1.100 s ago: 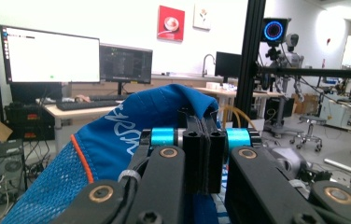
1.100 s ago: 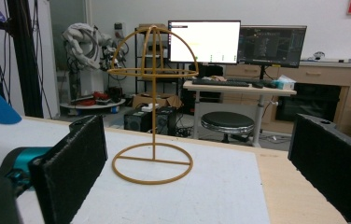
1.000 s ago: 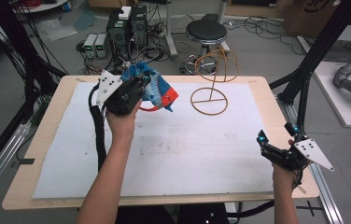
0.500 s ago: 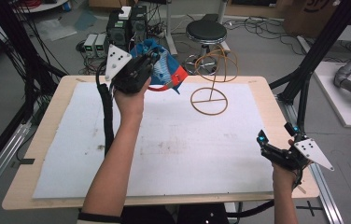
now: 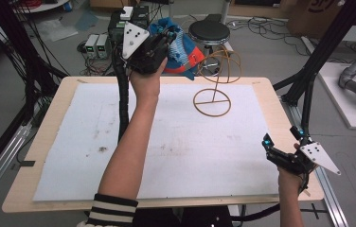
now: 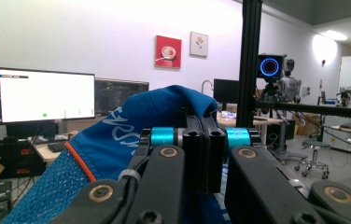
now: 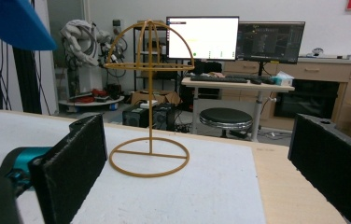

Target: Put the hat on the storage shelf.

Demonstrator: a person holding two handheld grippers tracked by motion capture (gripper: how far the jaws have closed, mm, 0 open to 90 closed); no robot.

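High view is showing the left gripper (image 5: 164, 40) pinching a soft blue mesh cap with orange trim (image 5: 183, 49) by its limp brim, aloft beside the gold wire hat stand (image 5: 212, 90), while the right gripper (image 5: 280, 153) is waiting open near the table edge.

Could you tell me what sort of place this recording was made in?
Most likely a robotics lab or workshop: lit monitors on desks, a robot arm standing by shelves, and a black frame carrying a camera beside the table.
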